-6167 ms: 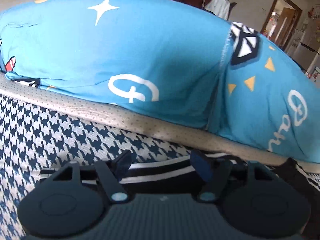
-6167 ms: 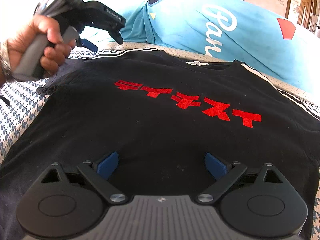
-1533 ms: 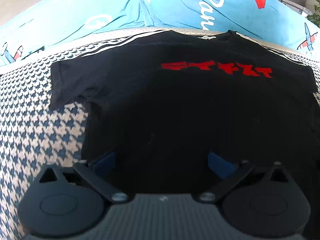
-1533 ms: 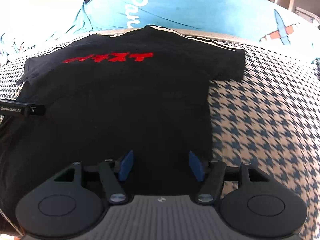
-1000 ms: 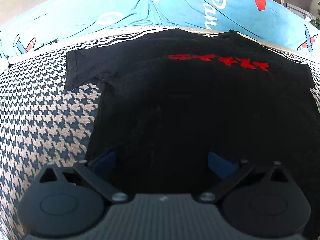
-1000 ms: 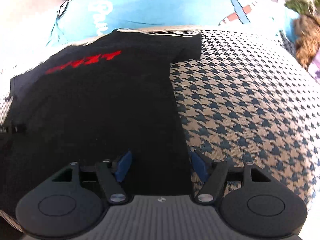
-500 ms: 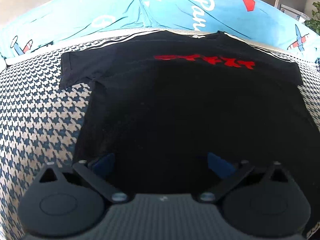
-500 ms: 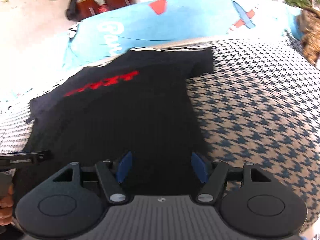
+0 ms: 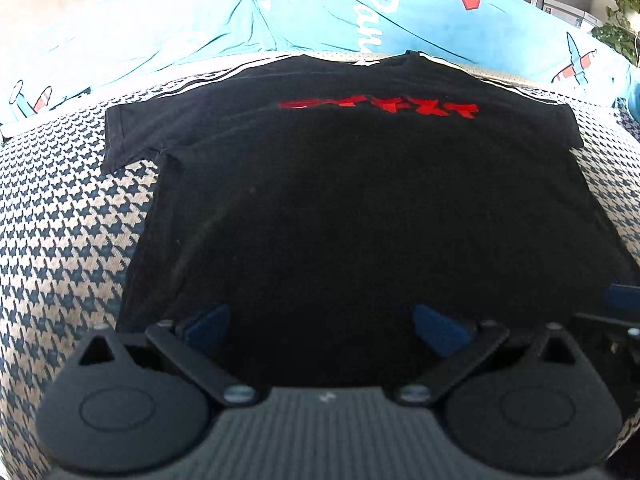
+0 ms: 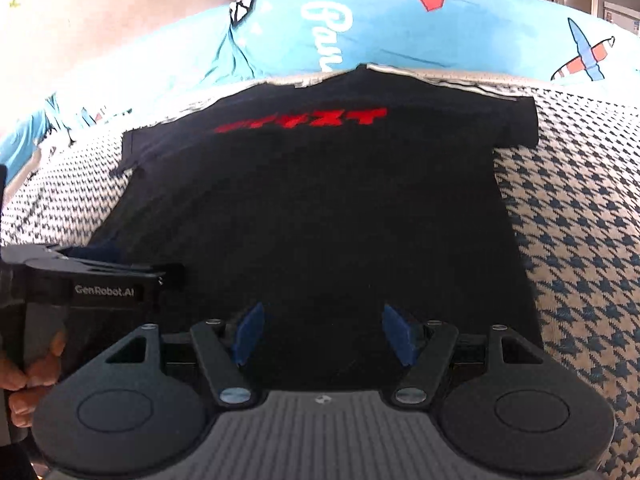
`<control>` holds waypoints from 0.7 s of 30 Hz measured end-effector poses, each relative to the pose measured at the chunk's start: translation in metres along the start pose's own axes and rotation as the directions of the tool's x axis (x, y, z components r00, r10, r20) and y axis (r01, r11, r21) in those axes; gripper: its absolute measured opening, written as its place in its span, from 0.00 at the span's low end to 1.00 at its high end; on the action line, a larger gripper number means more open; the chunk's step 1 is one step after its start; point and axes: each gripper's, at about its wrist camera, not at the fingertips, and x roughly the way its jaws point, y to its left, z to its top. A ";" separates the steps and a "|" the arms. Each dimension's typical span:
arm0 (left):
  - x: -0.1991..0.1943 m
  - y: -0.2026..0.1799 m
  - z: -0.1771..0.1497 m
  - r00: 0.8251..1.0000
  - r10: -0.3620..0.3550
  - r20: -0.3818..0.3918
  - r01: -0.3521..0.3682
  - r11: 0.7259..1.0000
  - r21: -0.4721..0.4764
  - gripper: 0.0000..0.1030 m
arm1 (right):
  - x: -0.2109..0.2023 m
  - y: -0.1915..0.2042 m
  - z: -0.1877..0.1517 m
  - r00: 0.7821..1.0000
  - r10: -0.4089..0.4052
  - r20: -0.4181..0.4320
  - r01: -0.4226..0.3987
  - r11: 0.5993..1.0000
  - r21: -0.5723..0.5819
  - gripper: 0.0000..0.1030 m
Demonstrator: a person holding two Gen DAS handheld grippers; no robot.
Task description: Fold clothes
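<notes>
Black short-sleeved T-shirt with red lettering across the chest [image 9: 360, 208] — lies spread flat, front up, on the blue-and-cream houndstooth fabric surface [image 9: 60, 232]. It extends forward from both tongs: hem nearest them, collar at the far end, touching the light-blue printed cushion [image 9: 320, 12] behind it. Both sleeves are out to the sides, flat.

Left tongs [image 9: 325, 326]: jaws wide apart, nothing between the blue pads, poised over the shirt's near hem, toward its left part. Whether the pads touch the cloth I cannot tell.

Right tongs [image 10: 323, 334]: jaws apart, somewhat narrower than the left, nothing gripped, over the near hem toward the shirt's right edge. In the right wrist view the left tongs stand just to the left, with fingers of the person's hand [image 10: 28, 380] on the handle.

Progress, judged from the lay of the cloth: spreading looks complete; no fold made yet — no crease, no doubled layer visible. All folding remains. Likely next: each pair of tongs closes on a hem corner, then carries it forward toward the collar.

Risk: thin black cloth on a textured surface; a shallow pinch may slip.
</notes>
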 end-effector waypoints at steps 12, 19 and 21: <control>-0.002 0.000 -0.005 1.000 0.011 -0.003 -0.011 1.000 0.002 1.00 | -0.002 -0.001 -0.009 0.999 -0.041 -0.019 0.041 0.999 -0.002 0.65; -0.004 -0.001 -0.009 1.000 0.021 -0.004 -0.021 1.000 -0.005 1.00 | -0.007 -0.004 -0.015 0.998 -0.059 -0.018 0.060 0.998 0.015 0.65; -0.005 -0.001 -0.010 1.000 0.023 -0.005 -0.023 1.000 -0.008 1.00 | -0.009 -0.005 -0.016 0.998 -0.062 -0.018 0.063 0.998 0.026 0.65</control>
